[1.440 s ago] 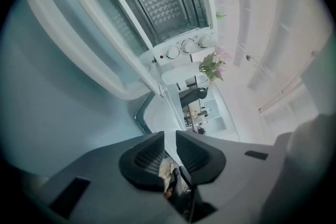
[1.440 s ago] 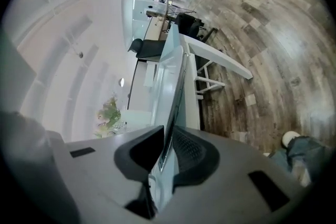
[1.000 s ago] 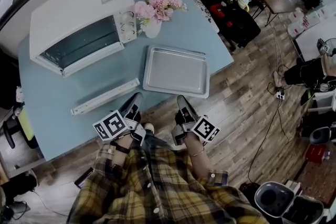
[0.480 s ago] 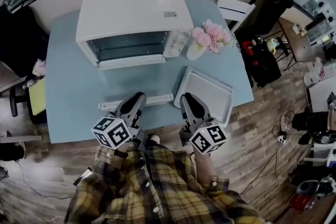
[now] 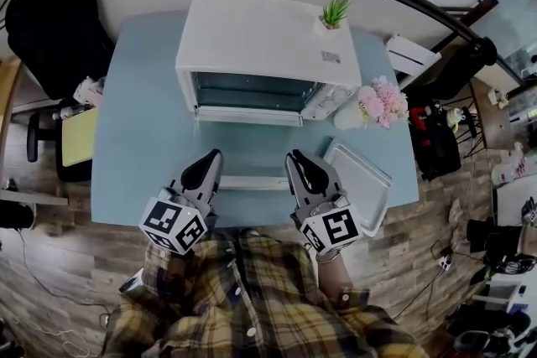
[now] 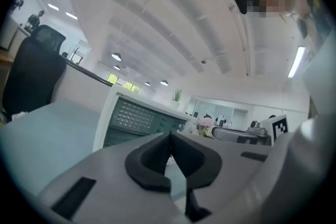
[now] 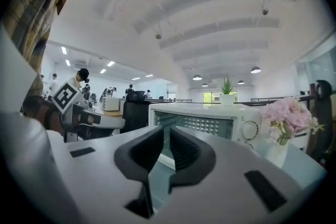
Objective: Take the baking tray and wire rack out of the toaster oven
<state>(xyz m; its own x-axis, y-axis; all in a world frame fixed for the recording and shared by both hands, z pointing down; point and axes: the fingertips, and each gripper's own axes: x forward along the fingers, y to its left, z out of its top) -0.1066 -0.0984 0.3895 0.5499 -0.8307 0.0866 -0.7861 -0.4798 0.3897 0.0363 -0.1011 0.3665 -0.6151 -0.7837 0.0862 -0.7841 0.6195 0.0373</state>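
Head view: tray (image 5: 365, 184) flat on table (image 5: 134, 138), just right of right gripper (image 5: 296, 159), outside oven (image 5: 260, 42). White strip (image 5: 252, 182) on table between grippers, before oven front. Left gripper (image 5: 212, 157): jaws just closed together, empty. Right gripper: jaws narrowly apart, nothing between. Both point at oven.

Table (image 5: 143, 138) holds oven (image 5: 260, 46), vase (image 5: 351, 118), tray (image 5: 362, 185), narrow bar (image 5: 252, 182).
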